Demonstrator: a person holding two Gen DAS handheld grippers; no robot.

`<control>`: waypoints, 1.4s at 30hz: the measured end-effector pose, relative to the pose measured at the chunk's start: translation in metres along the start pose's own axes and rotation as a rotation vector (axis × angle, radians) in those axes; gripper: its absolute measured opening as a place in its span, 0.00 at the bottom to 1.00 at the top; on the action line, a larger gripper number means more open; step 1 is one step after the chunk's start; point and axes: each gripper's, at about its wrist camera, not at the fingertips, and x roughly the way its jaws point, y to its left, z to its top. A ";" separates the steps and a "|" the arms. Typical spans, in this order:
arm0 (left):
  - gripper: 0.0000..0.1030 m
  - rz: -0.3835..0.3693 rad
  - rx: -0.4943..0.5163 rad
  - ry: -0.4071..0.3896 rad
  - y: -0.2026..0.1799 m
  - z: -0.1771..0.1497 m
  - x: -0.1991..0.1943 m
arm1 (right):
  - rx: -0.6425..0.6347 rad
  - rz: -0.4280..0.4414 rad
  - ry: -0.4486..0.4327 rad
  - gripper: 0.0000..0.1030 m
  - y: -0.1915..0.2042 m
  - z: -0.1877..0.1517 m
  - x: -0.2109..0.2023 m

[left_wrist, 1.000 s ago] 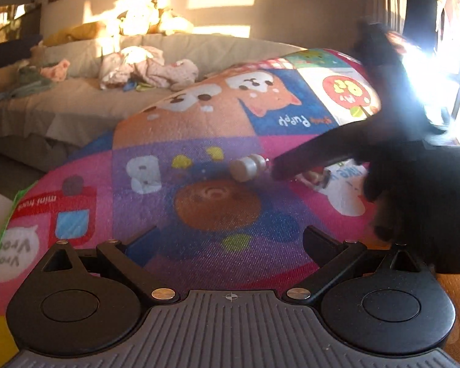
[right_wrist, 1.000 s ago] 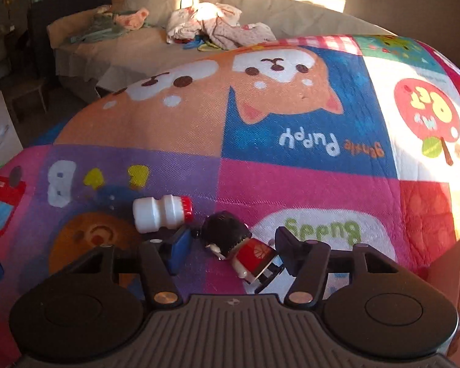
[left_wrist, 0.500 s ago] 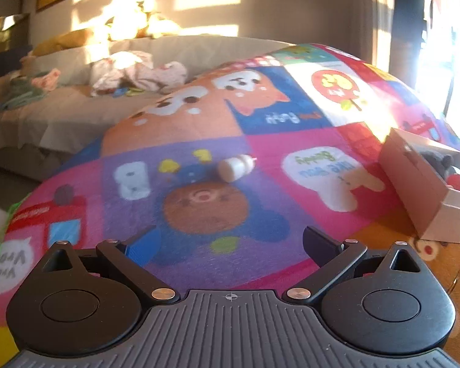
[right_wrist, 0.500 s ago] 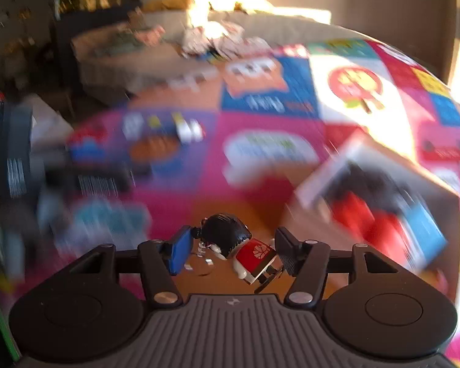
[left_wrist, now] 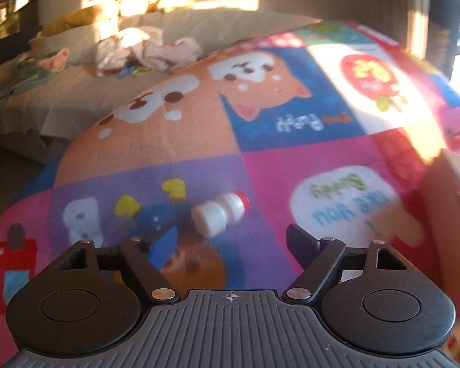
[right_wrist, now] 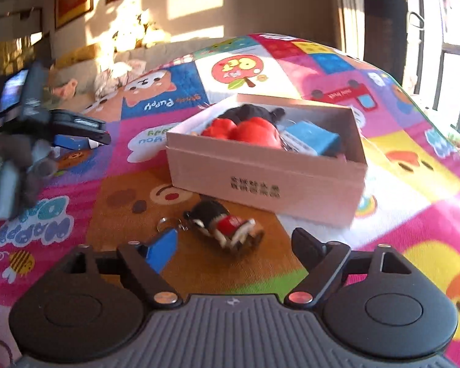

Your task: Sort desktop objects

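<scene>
left wrist: left gripper [left_wrist: 231, 239] jaws wide open, holding nothing; small white plastic bottle with red cap [left_wrist: 219, 214] lies on colourful cartoon play mat [left_wrist: 291, 159] just ahead | right wrist: right gripper [right_wrist: 234, 243] jaws wide open; little doll keychain with black hair and red shirt [right_wrist: 224, 224] lies on mat between them, near tan cardboard box [right_wrist: 266, 178] of toys

The right gripper [right_wrist: 234, 245] has spread wide and let go of the doll keychain [right_wrist: 222, 225], now lying at the box's [right_wrist: 260, 181] 6 o'clock. The left gripper [left_wrist: 231, 243] has closed in on the small bottle [left_wrist: 219, 214], at its 12 o'clock.
</scene>
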 end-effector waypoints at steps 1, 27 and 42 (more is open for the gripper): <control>0.79 0.015 -0.005 0.013 -0.002 0.002 0.007 | 0.016 0.004 -0.007 0.82 -0.003 -0.002 -0.001; 0.52 -0.477 0.434 0.016 -0.080 -0.112 -0.138 | 0.178 0.024 0.031 1.00 -0.024 0.003 0.014; 0.73 -0.346 0.454 -0.009 -0.064 -0.117 -0.133 | 0.198 -0.025 0.077 1.00 -0.026 0.003 0.023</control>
